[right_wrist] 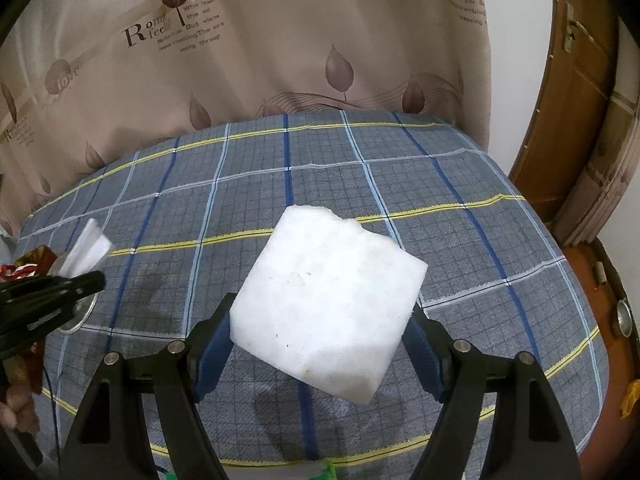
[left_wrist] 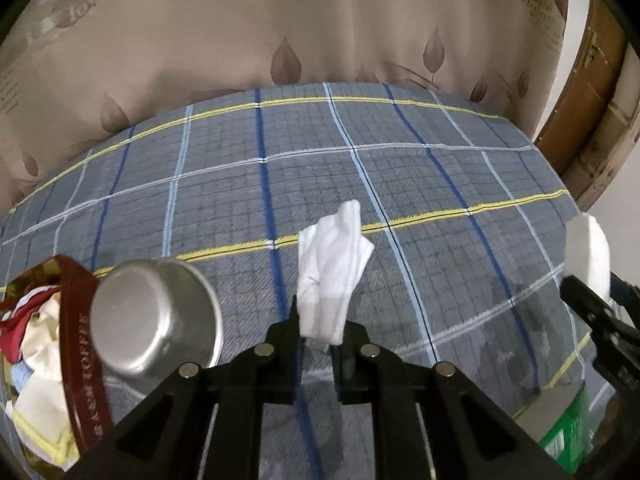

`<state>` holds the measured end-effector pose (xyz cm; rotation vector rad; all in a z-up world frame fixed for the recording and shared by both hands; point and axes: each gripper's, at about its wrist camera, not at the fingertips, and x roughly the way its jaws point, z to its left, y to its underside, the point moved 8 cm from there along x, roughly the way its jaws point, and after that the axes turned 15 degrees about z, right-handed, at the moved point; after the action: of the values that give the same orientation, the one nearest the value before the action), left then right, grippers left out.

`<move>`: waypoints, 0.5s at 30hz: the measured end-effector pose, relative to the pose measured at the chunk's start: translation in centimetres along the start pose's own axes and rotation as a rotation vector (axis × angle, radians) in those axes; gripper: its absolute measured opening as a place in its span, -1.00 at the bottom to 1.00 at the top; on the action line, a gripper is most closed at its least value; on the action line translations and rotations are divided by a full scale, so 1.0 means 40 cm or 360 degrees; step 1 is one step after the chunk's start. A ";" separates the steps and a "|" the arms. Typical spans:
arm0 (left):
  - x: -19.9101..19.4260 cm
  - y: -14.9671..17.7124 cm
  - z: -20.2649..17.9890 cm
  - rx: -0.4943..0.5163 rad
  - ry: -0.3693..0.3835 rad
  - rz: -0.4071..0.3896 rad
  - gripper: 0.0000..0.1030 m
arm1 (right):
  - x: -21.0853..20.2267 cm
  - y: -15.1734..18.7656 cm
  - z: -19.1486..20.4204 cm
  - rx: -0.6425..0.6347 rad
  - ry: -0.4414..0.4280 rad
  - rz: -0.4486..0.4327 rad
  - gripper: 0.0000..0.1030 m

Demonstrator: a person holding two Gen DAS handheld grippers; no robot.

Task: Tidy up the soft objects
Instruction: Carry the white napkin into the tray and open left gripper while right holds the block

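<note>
Left wrist view. The left tongs [left_wrist: 320,330] are seen clamped on a white cloth [left_wrist: 334,268], which is held upright above the worktop [left_wrist: 420,184]; the cloth's lower end is pinched between the 2 fingers and its upper part is creased and folded. The worktop is covered by a grey plaid cloth with blue, light blue, white and yellow lines. At the lower left a metal bowl [left_wrist: 156,316] is seen tilted, its underside turned toward the camera, touching the rim of a dark red tin [left_wrist: 82,356] lettered in gold. Several pieces of fabric [left_wrist: 38,364], white, red and yellow-edged, are held inside the tin. At the right edge the right tongs [left_wrist: 588,300] are seen with a white foam block [left_wrist: 588,252]. A green box [left_wrist: 568,436] is partly seen at the lower right. A beige curtain [left_wrist: 280,32] printed with leaves and lettering is hung behind the worktop.

Right wrist view. The right tongs [right_wrist: 320,324] are clamped on the white foam block [right_wrist: 326,304], gripped at its 2 sides between blue-padded fingers and held tilted above the worktop [right_wrist: 460,208]. At the left the left tongs [right_wrist: 76,284] are seen with the white cloth [right_wrist: 88,248] projecting beyond them. A wooden door [right_wrist: 572,100] is seen at the right.
</note>
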<state>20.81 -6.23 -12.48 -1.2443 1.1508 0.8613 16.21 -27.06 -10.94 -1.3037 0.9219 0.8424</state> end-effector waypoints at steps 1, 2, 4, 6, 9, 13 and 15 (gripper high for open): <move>-0.007 0.006 0.003 -0.0004 0.0003 -0.0003 -0.79 | 0.001 0.001 0.000 0.0000 0.0003 0.0003 0.44; -0.016 0.012 0.007 -0.0008 0.0004 -0.0009 -0.79 | 0.001 0.001 0.000 -0.0001 0.0002 0.0006 0.44; -0.036 0.029 0.016 -0.0014 0.0000 -0.0014 -0.79 | 0.004 0.001 0.001 -0.0003 0.0005 0.0010 0.44; -0.057 0.045 0.025 -0.0014 0.0004 -0.0016 -0.79 | 0.005 0.001 -0.001 -0.0006 0.0008 0.0010 0.44; -0.090 0.065 0.044 -0.0026 -0.0007 -0.0024 -0.79 | 0.007 0.002 -0.002 -0.0002 0.0007 0.0014 0.44; -0.133 0.087 0.072 -0.0049 -0.0005 -0.0037 -0.79 | 0.010 0.003 -0.003 0.0004 0.0005 0.0023 0.44; -0.156 0.100 0.091 -0.0061 -0.0014 -0.0051 -0.79 | 0.010 0.003 -0.002 0.0000 0.0011 0.0021 0.44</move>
<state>16.15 -1.41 -7.65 -1.2858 1.1090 0.8681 16.26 -27.14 -11.36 -1.3023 0.9366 0.8483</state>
